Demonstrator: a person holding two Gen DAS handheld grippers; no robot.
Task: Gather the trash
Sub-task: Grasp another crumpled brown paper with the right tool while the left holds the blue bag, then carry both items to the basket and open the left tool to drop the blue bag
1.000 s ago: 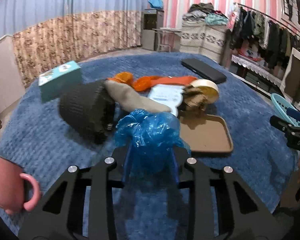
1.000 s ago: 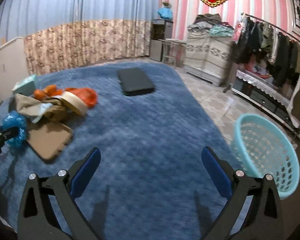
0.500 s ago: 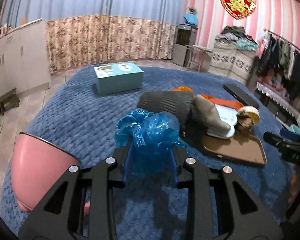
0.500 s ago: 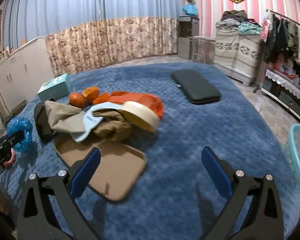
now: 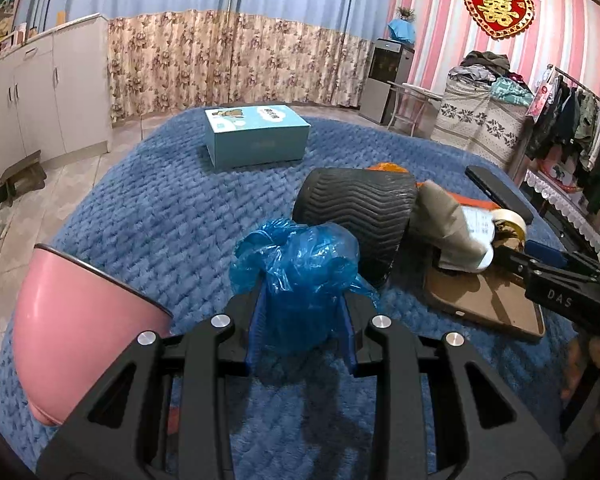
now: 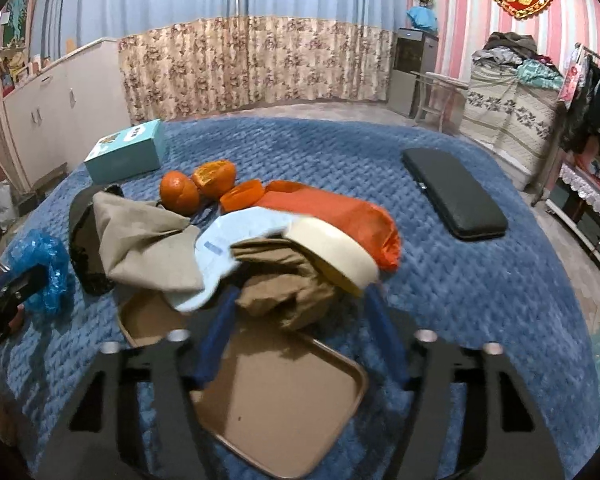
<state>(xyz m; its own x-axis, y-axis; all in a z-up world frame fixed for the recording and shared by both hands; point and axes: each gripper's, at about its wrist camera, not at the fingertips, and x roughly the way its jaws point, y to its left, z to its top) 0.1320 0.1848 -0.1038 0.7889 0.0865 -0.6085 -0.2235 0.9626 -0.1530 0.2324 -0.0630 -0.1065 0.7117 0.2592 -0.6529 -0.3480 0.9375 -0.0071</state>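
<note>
- My left gripper [image 5: 304,328] is pinching a crumpled blue plastic bag [image 5: 300,276], which bulges out above the fingertips. That piece of trash is in hand but not yet dropped anywhere.
- In the left wrist view a pink bin [image 5: 80,320] sits at about 8 o'clock of the bag, just beside the gripper. I judge it the likely drop point, though I cannot see into it.
- My right gripper [image 6: 296,320] has just been closing. Its blue fingers [image 6: 216,332] stand on either side of the crumpled brown paper [image 6: 284,280] at 12 o'clock in the right wrist view. Blur keeps me from telling whether the pads press it yet, so I call the jaws partly spread, not gripping.
- The brown paper lies on the far edge of a tan tray [image 6: 284,400], under a roll of tape [image 6: 332,248].
- Left on the blue blanket [image 6: 440,300]: orange peel and fruit [image 6: 198,186] at 11 o'clock, an orange bag [image 6: 336,208], a pale blue sheet [image 6: 236,240] and a beige cloth [image 6: 148,244].
- My judgement: early going, with most of the pile uncollected.
- A teal box [image 5: 256,136] and a black case [image 6: 454,200] look like keepers.
</note>
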